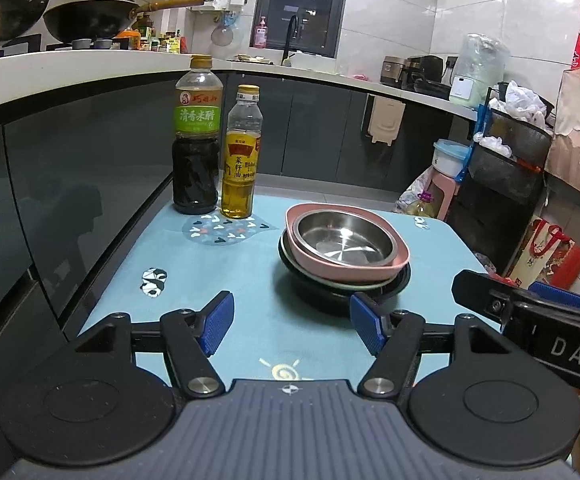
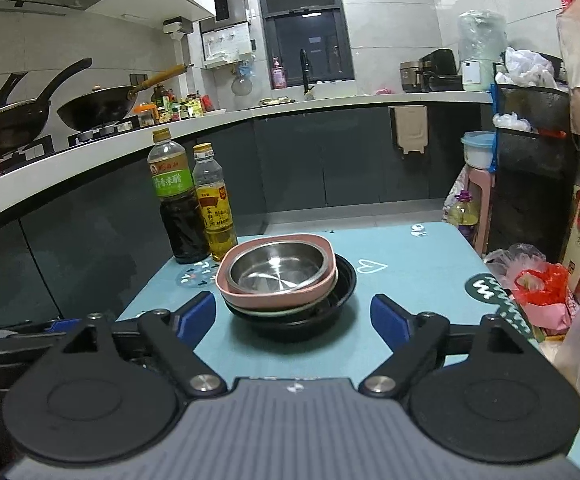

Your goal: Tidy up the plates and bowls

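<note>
A stack of dishes stands on the blue table mat (image 1: 218, 280): a steel bowl (image 1: 344, 238) inside a pink square bowl (image 1: 398, 260), on a pale green plate and a black bowl (image 1: 394, 282) at the bottom. The stack also shows in the right wrist view, with the steel bowl (image 2: 278, 268), the pink bowl (image 2: 274, 300) and the black bowl (image 2: 330, 316). My left gripper (image 1: 292, 326) is open and empty, just short of the stack. My right gripper (image 2: 292, 318) is open and empty, its fingers either side of the stack's near edge. The right gripper also shows in the left wrist view, at the right edge (image 1: 530, 312).
A dark vinegar bottle (image 1: 196, 140) and an oil bottle (image 1: 240, 156) stand at the mat's far left corner. Plastic bags (image 2: 542, 284) lie at the table's right edge. A dark cabinet front and white counter (image 1: 70, 68) run along the left. A black rack (image 1: 506, 168) stands at the right.
</note>
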`<state>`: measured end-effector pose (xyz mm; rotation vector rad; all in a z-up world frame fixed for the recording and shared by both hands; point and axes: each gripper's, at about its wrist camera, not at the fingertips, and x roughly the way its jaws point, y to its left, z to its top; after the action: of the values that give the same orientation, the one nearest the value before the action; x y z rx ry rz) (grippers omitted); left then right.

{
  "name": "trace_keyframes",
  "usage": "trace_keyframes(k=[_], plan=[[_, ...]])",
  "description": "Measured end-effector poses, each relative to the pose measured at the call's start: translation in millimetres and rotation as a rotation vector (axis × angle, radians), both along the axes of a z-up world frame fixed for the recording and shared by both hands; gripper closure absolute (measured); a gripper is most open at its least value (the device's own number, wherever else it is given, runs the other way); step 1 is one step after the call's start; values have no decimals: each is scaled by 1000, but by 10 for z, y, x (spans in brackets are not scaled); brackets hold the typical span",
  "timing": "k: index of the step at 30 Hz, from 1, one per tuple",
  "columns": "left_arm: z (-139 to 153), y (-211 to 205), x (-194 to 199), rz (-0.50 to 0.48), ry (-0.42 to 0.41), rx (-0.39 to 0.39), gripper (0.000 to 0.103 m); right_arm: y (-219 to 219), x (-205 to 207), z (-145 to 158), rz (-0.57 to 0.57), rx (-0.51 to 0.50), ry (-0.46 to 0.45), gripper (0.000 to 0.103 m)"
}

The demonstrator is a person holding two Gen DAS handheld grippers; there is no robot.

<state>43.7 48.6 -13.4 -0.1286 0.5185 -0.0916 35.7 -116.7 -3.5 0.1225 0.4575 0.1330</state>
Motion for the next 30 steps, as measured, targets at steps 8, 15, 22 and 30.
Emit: trace_keyframes(k=[8, 15, 22, 30], plan=[[-49, -34, -136, -13, 1, 15, 41, 23, -142, -18, -41, -35, -33, 55], [-100, -75, -167, -27, 17, 35, 41, -15, -167, -80, -52, -15, -14, 55], [-151, -61, -212, -16, 24, 41, 41, -11, -181, -112, -62, -14, 7, 55], [-190, -43, -214, -14, 41, 47, 41, 13, -171, -146, -55, -14, 27, 55]])
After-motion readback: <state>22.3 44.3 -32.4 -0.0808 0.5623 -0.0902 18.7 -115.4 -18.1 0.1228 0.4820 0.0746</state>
